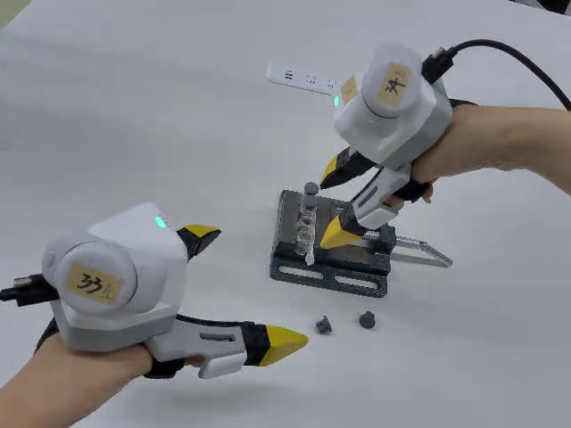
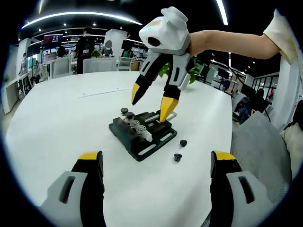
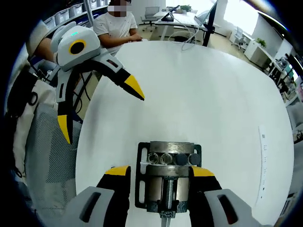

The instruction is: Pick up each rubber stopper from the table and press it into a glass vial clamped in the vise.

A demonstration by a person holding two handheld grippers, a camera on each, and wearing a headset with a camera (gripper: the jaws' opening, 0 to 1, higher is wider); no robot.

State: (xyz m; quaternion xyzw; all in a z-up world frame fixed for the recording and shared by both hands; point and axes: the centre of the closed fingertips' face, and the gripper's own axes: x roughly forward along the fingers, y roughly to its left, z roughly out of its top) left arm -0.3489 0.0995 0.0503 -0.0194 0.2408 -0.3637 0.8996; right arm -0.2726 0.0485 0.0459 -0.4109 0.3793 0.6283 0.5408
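A black vise [image 1: 332, 267] stands mid-table and clamps a row of small glass vials [image 1: 306, 230]; the far one carries a grey stopper [image 1: 310, 189]. From above, in the right gripper view, the vials [image 3: 159, 158] look partly open and partly capped dark. My right gripper [image 1: 332, 207] hovers open over the vise [image 3: 168, 189], jaws either side of it and nothing between them. Two loose grey rubber stoppers [image 1: 323, 325] [image 1: 367, 319] lie just in front of the vise. My left gripper [image 1: 245, 287] is open and empty at the near left, pointing towards those stoppers [image 2: 177, 157].
A white power strip [image 1: 303, 80] lies at the far side of the white table. The vise's screw handle [image 1: 424, 251] sticks out to the right. Beyond the table there are people, desks and chairs.
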